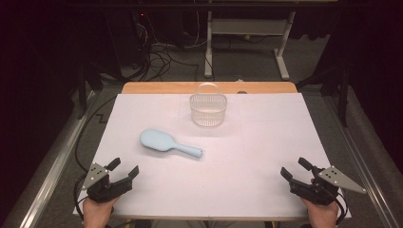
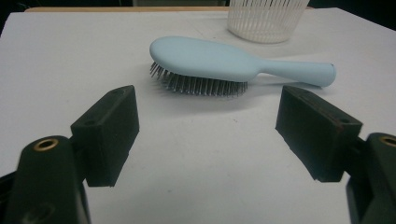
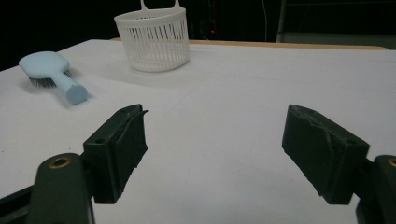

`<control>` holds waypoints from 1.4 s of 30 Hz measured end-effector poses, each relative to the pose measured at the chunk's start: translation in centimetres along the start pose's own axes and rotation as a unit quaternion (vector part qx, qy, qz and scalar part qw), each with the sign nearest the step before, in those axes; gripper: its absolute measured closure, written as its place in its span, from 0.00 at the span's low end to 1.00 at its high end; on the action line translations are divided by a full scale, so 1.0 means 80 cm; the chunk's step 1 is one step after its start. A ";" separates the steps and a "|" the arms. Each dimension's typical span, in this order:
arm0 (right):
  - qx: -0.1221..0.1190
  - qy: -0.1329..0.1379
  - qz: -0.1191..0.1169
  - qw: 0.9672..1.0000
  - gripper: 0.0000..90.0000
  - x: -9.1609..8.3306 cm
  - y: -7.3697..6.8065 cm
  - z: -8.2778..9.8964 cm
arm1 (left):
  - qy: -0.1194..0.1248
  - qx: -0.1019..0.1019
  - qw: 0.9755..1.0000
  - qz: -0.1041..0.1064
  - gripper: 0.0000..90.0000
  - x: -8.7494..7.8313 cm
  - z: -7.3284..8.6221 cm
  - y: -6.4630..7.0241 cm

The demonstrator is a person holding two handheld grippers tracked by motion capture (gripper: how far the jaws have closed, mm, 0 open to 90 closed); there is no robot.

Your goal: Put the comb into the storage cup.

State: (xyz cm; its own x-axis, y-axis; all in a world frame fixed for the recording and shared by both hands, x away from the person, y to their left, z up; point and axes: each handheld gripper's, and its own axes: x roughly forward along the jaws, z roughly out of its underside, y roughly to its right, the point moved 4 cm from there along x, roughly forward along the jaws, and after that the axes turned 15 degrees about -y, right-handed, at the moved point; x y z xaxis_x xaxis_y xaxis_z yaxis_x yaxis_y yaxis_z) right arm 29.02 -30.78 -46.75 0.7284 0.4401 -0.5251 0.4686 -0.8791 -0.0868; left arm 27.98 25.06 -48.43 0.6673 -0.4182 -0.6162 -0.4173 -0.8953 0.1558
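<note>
- High view: a light blue hairbrush [image 1: 169, 143] lies bristles down on the white table [image 1: 247, 171], just in front and to the left of a white slatted basket [image 1: 208, 109]. The left gripper [image 1: 124, 168] and right gripper [image 1: 293, 168] sit nearer than the hairbrush, well apart from it, jaws wide.
- Left gripper view: the hairbrush [image 2: 224, 60] lies beyond the spread, empty jaws.
- Right gripper view: the basket [image 3: 154, 39] stands right of the hairbrush [image 3: 51, 69]; jaws wide, empty.

- Bare white counter [image 1: 247, 175] lies between the left tongs [image 1: 124, 170] and the right tongs [image 1: 295, 168]; both stand wide apart and empty.
- Ahead of the left tongs, the pale blue hairbrush [image 2: 219, 60] lies bristles down across the way, with clear counter before it.
- Beyond the hairbrush stands the white slatted basket [image 3: 154, 39].
- Ahead of the right tongs the counter is open; hairbrush and basket sit far to their left.
</note>
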 end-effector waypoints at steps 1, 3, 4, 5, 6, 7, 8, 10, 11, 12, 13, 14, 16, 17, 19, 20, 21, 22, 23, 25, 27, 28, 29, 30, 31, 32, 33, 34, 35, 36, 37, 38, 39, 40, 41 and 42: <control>-0.002 0.000 0.000 1.000 0.25 0.000 0.000 0.000 | 0.001 -0.001 1.000 0.001 0.23 0.000 0.000 0.000; -0.002 0.000 0.001 1.000 0.25 0.000 0.000 0.000 | 0.000 -0.001 1.000 0.002 0.23 0.001 0.000 0.000; 0.000 -0.002 0.000 1.000 0.25 0.000 0.000 0.000 | -0.001 -0.001 1.000 0.002 0.23 0.001 0.001 0.000; 0.001 0.000 -0.001 1.000 0.25 0.000 0.000 0.000 | 0.000 -0.001 1.000 0.002 0.23 0.001 0.000 0.000; 0.000 -0.001 0.002 1.000 0.25 0.000 0.000 0.000 | 0.000 -0.001 1.000 0.002 0.23 0.001 0.000 0.000; 0.000 -0.003 0.002 1.000 0.25 0.001 0.000 0.000 | 0.001 -0.002 1.000 0.005 0.23 0.001 0.000 0.000; 0.001 -0.003 0.001 1.000 0.25 0.001 0.000 0.000 | 0.000 -0.002 1.000 0.006 0.23 0.001 0.000 0.000; 0.001 -0.002 0.002 1.000 0.25 0.001 0.000 0.000 | 0.001 -0.001 1.000 0.006 0.23 0.001 0.000 0.001; 0.001 -0.002 0.001 1.000 0.25 0.001 0.001 0.000 | 0.001 -0.001 1.000 0.006 0.23 0.001 0.000 0.001; 0.001 -0.003 0.001 1.000 0.25 0.001 0.001 0.000 | 0.002 -0.001 1.000 0.006 0.23 0.001 0.000 0.001; 0.001 -0.003 0.001 1.000 0.25 0.001 0.001 0.000 | 0.002 -0.001 1.000 0.006 0.23 0.001 0.000 0.001; 0.002 -0.003 0.002 1.000 0.25 0.001 0.002 0.000 | 0.001 0.000 1.000 0.011 0.23 0.002 0.000 0.002; 0.003 -0.005 0.001 1.000 0.25 0.001 0.002 0.001 | 0.001 0.000 1.000 0.013 0.23 0.002 0.000 0.002; 0.002 -0.004 0.001 1.000 0.25 0.001 0.002 0.000 | 0.000 0.002 1.000 0.015 0.23 0.002 -0.001 0.003; 0.002 -0.004 0.001 1.000 0.25 0.002 0.001 0.001 | -0.002 0.006 1.000 0.017 0.23 0.003 -0.001 0.004; 0.002 -0.004 0.001 1.000 0.25 0.002 0.001 0.001 | -0.002 0.006 1.000 0.017 0.23 0.003 -0.001 0.004; 0.002 -0.005 0.001 1.000 0.25 0.001 0.001 0.001 | -0.002 0.008 1.000 0.018 0.23 0.003 -0.002 0.006; 0.002 -0.005 0.001 1.000 0.25 0.001 0.001 0.001 | -0.002 0.008 1.000 0.018 0.23 0.003 -0.002 0.006; 0.002 -0.004 0.001 1.000 0.25 0.001 0.001 0.001 | -0.002 0.009 1.000 0.018 0.23 0.004 -0.002 0.006; 0.002 -0.004 0.000 1.000 0.25 0.001 0.001 0.001 | -0.002 0.009 1.000 0.017 0.23 0.004 -0.003 0.007; 0.002 -0.004 0.000 1.000 0.25 0.001 0.001 0.001 | -0.001 0.008 1.000 0.018 0.23 0.004 -0.003 0.007; 0.002 -0.004 0.000 1.000 0.25 0.001 0.001 0.001 | -0.001 0.008 1.000 0.018 0.23 0.004 -0.003 0.007; 0.001 -0.003 -0.001 1.000 0.25 0.001 0.001 0.001 | -0.001 0.008 1.000 0.018 0.23 0.004 -0.004 0.007; 0.002 -0.003 -0.001 1.000 0.25 0.001 0.001 0.001 | 0.000 0.009 1.000 0.018 0.23 0.004 -0.005 0.008; 0.002 -0.003 -0.002 1.000 0.25 0.001 0.001 0.001 | 0.000 0.009 1.000 0.018 0.23 0.004 -0.005 0.008; 0.002 -0.003 -0.002 1.000 0.25 0.001 0.001 0.001 | 0.001 0.008 1.000 0.019 0.23 0.005 -0.006 0.009; 0.003 -0.002 -0.003 1.000 0.25 0.001 0.001 0.001 | 0.001 0.008 1.000 0.019 0.23 0.005 -0.006 0.009; 0.003 -0.002 -0.003 1.000 0.25 0.000 0.001 0.001 | 0.001 0.008 1.000 0.020 0.23 0.005 -0.006 0.010; 0.003 -0.002 -0.003 1.000 0.25 0.000 0.001 0.001 | 0.002 0.009 1.000 0.021 0.23 0.006 -0.008 0.011; 0.002 -0.002 -0.004 1.000 0.25 0.000 0.001 0.001 | 0.002 0.010 1.000 0.022 0.23 0.006 -0.009 0.012; 0.001 -0.001 -0.004 1.000 0.25 0.000 0.001 0.001 | 0.002 0.011 1.000 0.022 0.23 0.006 -0.009 0.012; 0.001 -0.001 -0.004 1.000 0.25 0.000 0.001 0.001 | 0.003 0.012 1.000 0.023 0.23 0.006 -0.010 0.013; 0.001 -0.002 -0.005 1.000 0.25 0.001 0.001 0.001 | 0.003 0.013 1.000 0.024 0.23 0.006 -0.011 0.014; 0.001 -0.002 -0.005 1.000 0.25 0.001 0.001 0.001 | 0.004 0.014 1.000 0.024 0.23 0.006 -0.012 0.015; 0.001 -0.001 -0.005 1.000 0.25 0.000 0.001 0.001 | 0.004 0.014 1.000 0.026 0.23 0.006 -0.013 0.015; 0.002 -0.001 -0.005 1.000 0.25 0.000 0.001 0.001 | 0.005 0.014 1.000 0.027 0.23 0.006 -0.014 0.016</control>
State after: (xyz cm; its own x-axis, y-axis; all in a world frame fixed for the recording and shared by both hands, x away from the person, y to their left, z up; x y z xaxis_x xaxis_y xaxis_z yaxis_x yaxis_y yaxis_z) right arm 29.03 -30.82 -46.82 0.7229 0.4476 -0.5264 0.4736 -0.8757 -0.0942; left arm 28.43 23.53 -47.68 0.6500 -0.4673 -0.5992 -0.4701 -0.8669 0.1660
